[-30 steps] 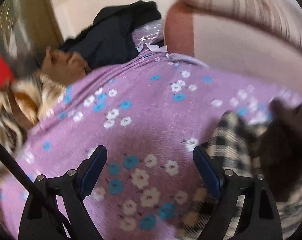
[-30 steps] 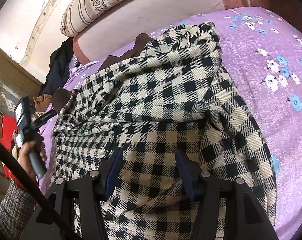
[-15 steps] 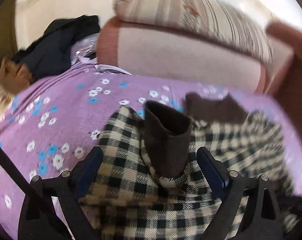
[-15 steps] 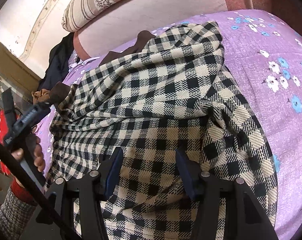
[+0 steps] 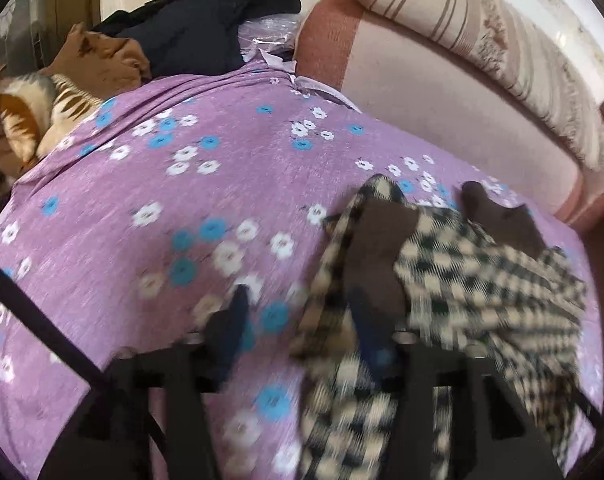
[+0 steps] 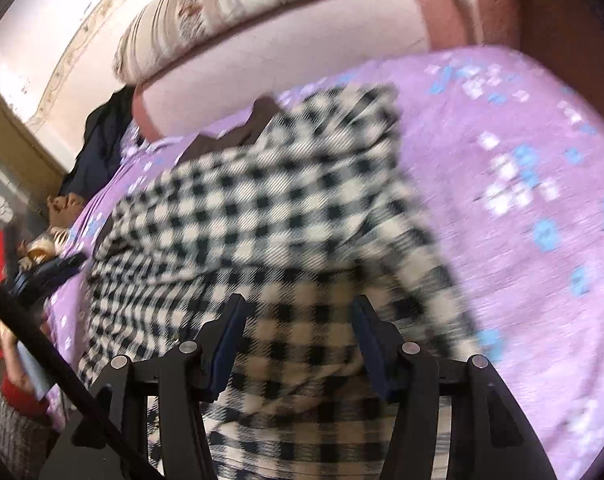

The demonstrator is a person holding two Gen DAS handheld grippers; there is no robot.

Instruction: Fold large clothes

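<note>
The checked coat (image 6: 286, 216) lies in a loose, rumpled heap on the purple flowered bed sheet (image 5: 150, 208) near the headboard (image 5: 434, 92), its brown lining (image 5: 378, 248) turned out at one edge, so I judge the folding barely begun, with spreading, smoothing and every fold left to do. The left gripper (image 5: 302, 328) is blurred, its jaws apart with the coat's edge over one finger, so whether it grips I cannot tell. The right gripper (image 6: 298, 340) is spread wide above the coat, holding nothing.

close wrist views, both facing checked coat (image 5: 482, 280)
</note>
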